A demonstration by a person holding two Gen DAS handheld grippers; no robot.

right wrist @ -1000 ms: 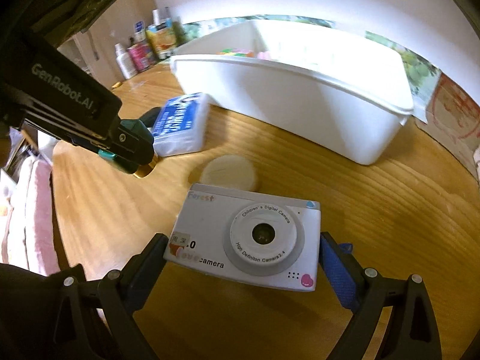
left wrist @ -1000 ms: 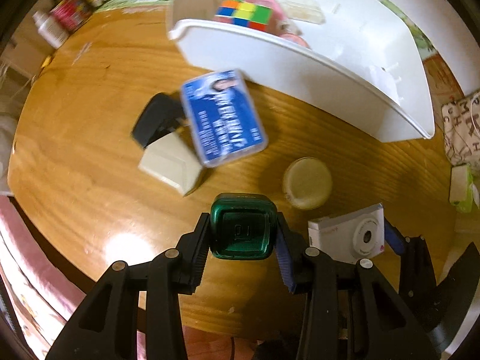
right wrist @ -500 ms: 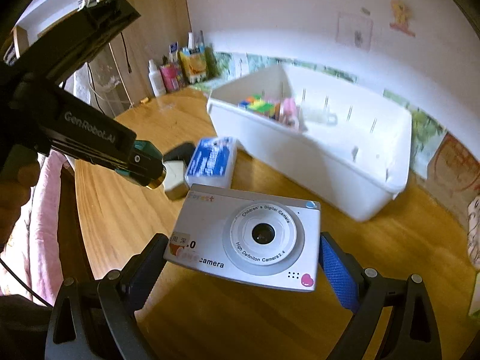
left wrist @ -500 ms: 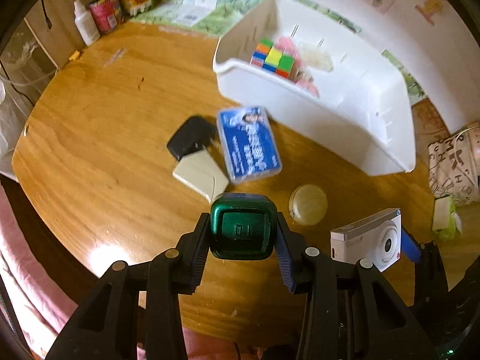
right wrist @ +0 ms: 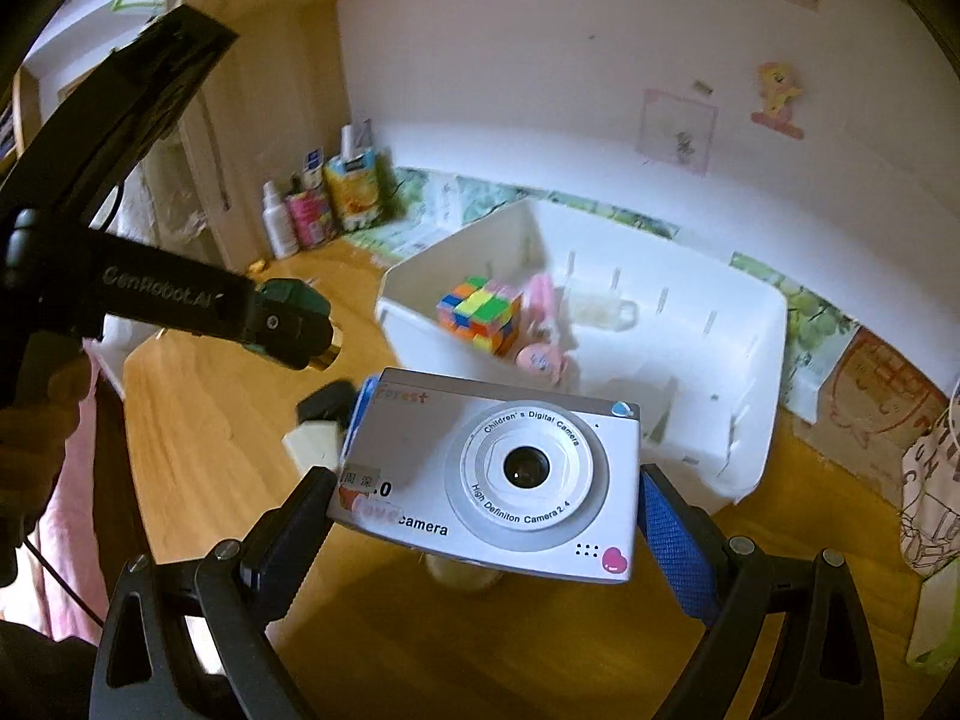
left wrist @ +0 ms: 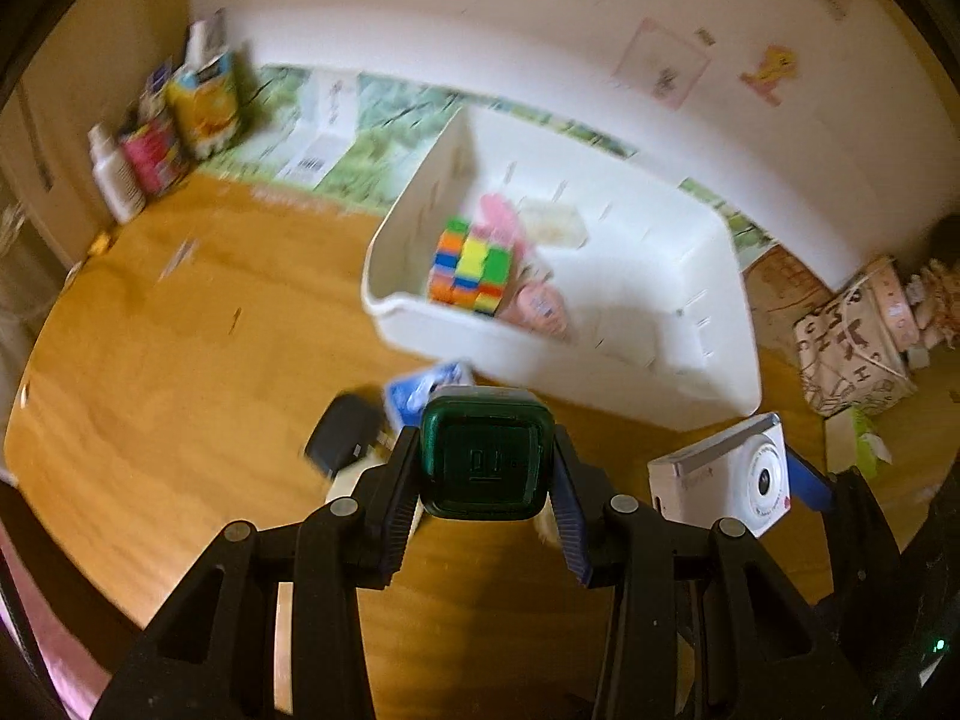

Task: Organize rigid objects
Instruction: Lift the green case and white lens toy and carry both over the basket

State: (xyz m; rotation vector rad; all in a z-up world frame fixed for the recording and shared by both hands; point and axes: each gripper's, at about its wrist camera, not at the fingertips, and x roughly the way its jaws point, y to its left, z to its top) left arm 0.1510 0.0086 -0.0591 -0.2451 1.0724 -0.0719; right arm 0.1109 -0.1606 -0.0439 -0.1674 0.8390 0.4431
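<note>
My left gripper [left wrist: 483, 480] is shut on a dark green square bottle [left wrist: 485, 457], held above the wooden table [left wrist: 180, 360]. That bottle shows a gold end in the right wrist view [right wrist: 294, 324]. My right gripper [right wrist: 486, 504] is shut on a white children's camera [right wrist: 492, 480], also lifted; the same camera [left wrist: 726, 474] appears low on the right in the left wrist view. Beyond both stands a white bin [left wrist: 708, 276] [right wrist: 720, 372] holding a colourful puzzle cube [left wrist: 471, 267] [right wrist: 480, 312], pink items and a pale cup.
On the table lie a blue packet [left wrist: 420, 396], a black block [left wrist: 342, 438], a cream block [right wrist: 312, 441] and a pale round lid [right wrist: 462, 573] half hidden under the camera. Bottles and cartons [left wrist: 162, 138] stand back left; a patterned bag [left wrist: 852, 348] sits right.
Both grippers have risen with their loads and tilted up, so the table items dropped lower in view and the bin and back wall came into sight.
</note>
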